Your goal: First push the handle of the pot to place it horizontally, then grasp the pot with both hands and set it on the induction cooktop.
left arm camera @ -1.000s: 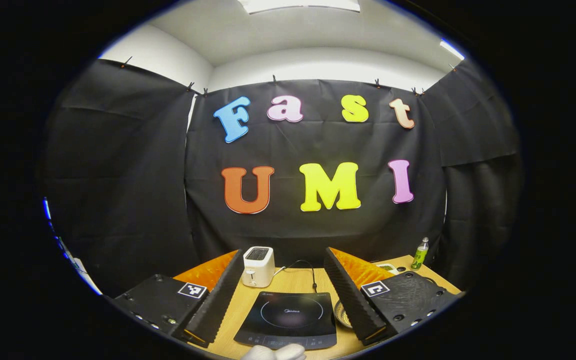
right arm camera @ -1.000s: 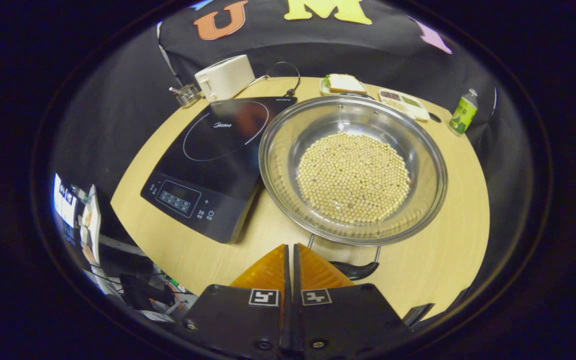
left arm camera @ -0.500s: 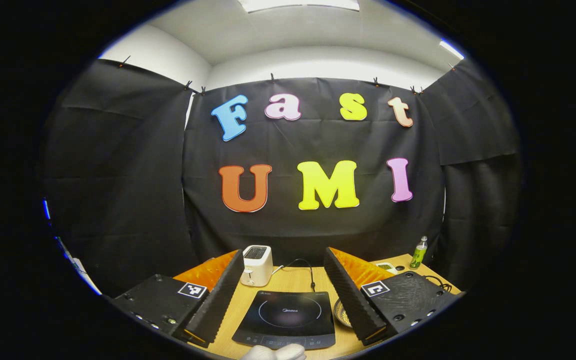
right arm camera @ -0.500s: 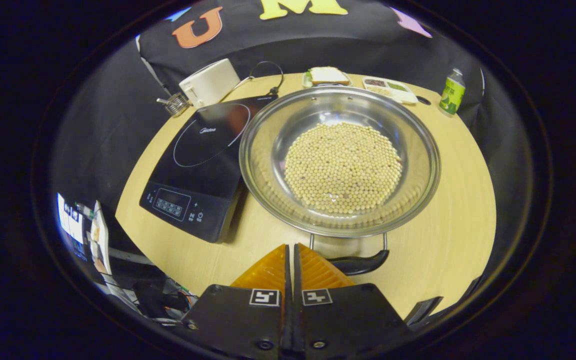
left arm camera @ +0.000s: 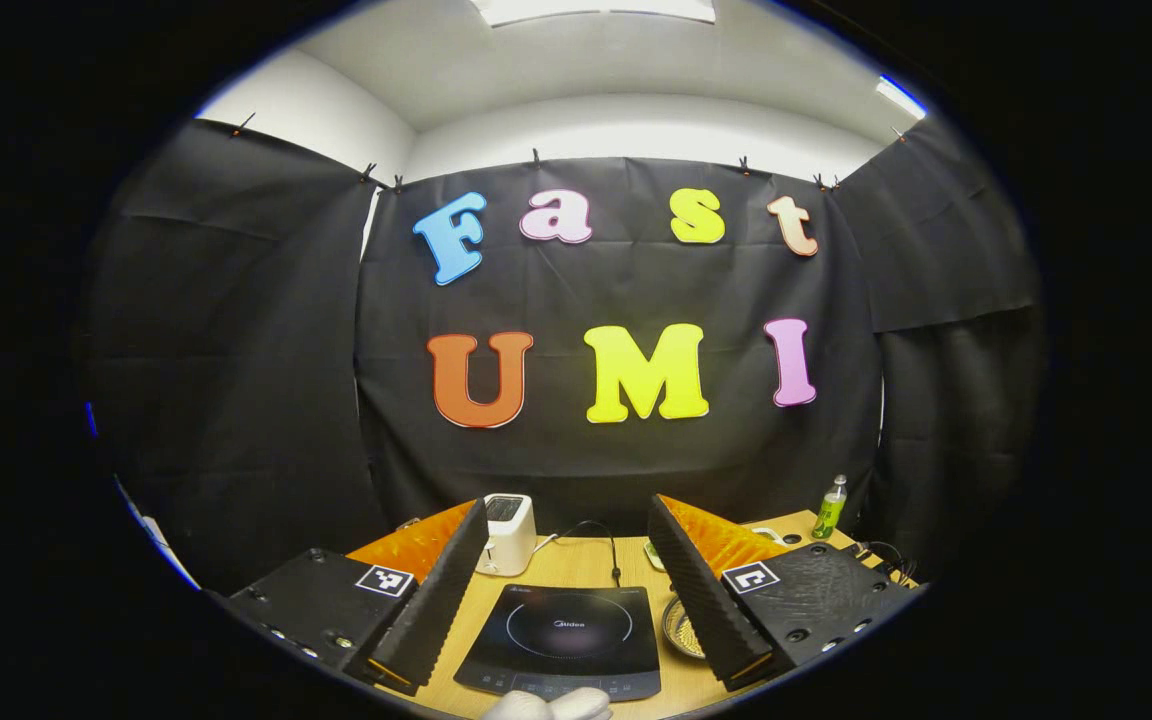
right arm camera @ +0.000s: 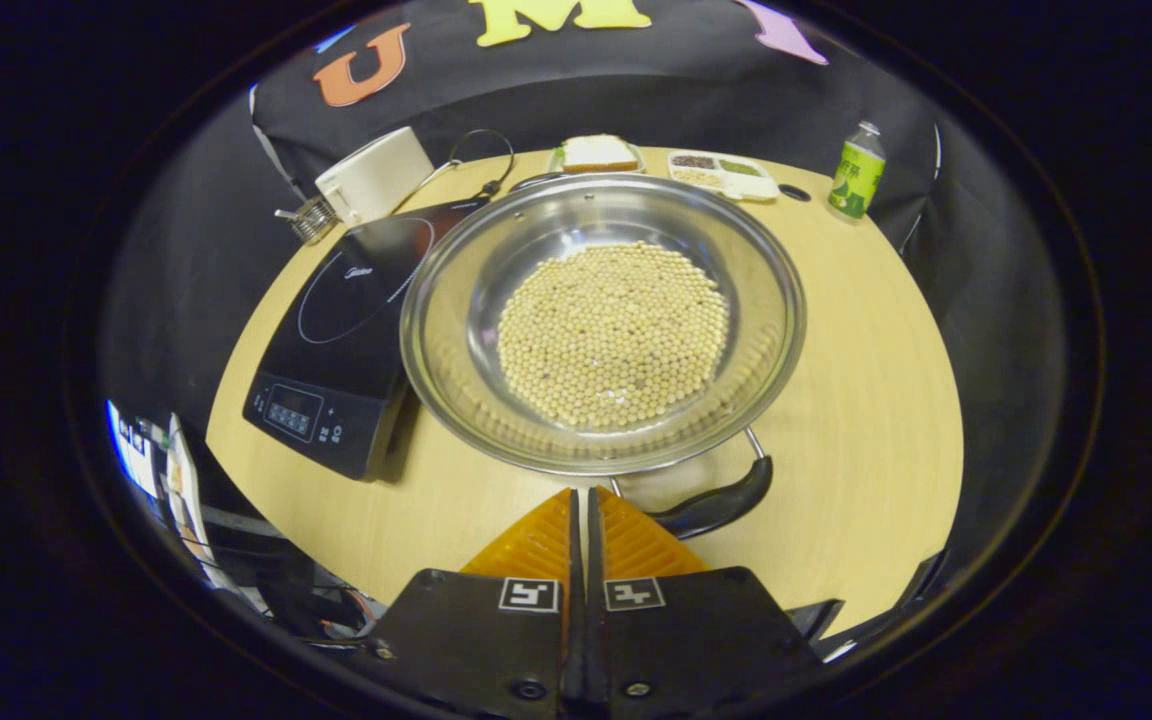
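One pot (right arm camera: 603, 330) of beans, one cooktop (right arm camera: 336, 340) beside it. My right gripper (right arm camera: 581, 500) is closed and empty at the handle (right arm camera: 716, 505), left gripper (left arm camera: 568, 560) wide open. Handle's swung right since before.

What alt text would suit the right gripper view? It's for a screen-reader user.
A steel pot of pale beans sits on a wooden table beside a black induction cooktop. The shut right gripper is at the pot's near handle.
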Motion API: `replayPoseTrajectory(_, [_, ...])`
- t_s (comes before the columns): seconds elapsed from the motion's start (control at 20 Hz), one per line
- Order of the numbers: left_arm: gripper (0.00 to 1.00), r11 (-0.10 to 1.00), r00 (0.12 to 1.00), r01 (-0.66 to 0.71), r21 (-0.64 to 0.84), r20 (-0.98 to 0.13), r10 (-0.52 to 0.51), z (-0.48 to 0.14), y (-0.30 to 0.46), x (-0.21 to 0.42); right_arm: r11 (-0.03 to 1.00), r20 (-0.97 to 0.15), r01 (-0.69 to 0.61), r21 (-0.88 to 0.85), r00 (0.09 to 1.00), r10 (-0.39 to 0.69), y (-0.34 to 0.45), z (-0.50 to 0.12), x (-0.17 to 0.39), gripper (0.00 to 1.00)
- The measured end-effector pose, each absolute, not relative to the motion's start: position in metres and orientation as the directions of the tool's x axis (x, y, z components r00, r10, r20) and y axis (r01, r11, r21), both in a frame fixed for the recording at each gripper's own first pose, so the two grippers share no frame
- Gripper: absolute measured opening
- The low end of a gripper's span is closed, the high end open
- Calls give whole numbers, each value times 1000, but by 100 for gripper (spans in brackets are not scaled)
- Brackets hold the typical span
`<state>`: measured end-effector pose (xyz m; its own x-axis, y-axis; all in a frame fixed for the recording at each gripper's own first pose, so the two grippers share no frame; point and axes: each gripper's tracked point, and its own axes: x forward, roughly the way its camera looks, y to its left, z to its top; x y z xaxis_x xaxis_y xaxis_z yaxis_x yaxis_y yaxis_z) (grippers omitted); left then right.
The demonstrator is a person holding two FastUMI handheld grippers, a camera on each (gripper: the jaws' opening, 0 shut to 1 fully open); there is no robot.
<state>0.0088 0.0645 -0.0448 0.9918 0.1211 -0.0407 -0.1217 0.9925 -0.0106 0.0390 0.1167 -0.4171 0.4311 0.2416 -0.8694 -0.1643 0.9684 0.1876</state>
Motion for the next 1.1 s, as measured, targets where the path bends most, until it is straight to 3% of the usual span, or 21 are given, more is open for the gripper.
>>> replayPoseTrajectory(0.85, [96,991,990,-134,7,-49,134,-47,46,18,985,-887,-151,81,440,140,30,-422,70,0])
replayPoseTrajectory(0.9, [95,990,989,-138,8,-51,138,-47,44,20,986,-888,-151,69,442,130,25,-422,74,4])
replayPoseTrajectory(1.1, [96,987,985,-161,13,-60,162,-50,41,23,981,-889,-195,17,446,104,6,-424,90,0])
